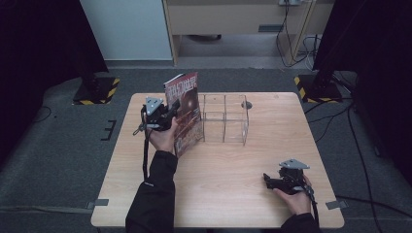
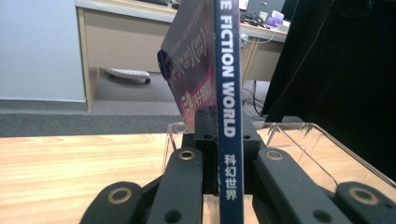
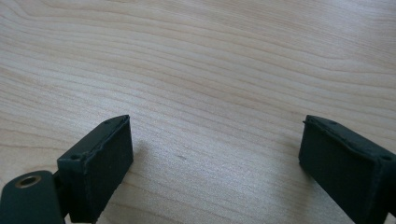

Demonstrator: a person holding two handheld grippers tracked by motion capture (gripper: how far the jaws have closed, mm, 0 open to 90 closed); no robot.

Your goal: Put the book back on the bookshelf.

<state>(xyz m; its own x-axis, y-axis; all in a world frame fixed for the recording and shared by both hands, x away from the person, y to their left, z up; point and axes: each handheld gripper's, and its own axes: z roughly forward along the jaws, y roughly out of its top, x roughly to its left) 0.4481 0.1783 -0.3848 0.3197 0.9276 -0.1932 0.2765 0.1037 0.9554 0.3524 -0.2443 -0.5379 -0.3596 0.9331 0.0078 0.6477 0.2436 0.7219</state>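
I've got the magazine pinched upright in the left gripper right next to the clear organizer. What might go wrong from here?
1. The left gripper pinches the magazine only at its spine, so the thin cover may sag or twist.
2. The clear organizer sits close beside the magazine; its corner could catch a wall or divider and shove the organizer, since nothing holds it.
3. The right gripper rests open over the table, too far to steady anything quickly.

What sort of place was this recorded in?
Probably an office or lab set up for recording: a light wooden table on grey carpet, black stands with yellow-and-black striped bases, and a beige desk with trailing cables behind.
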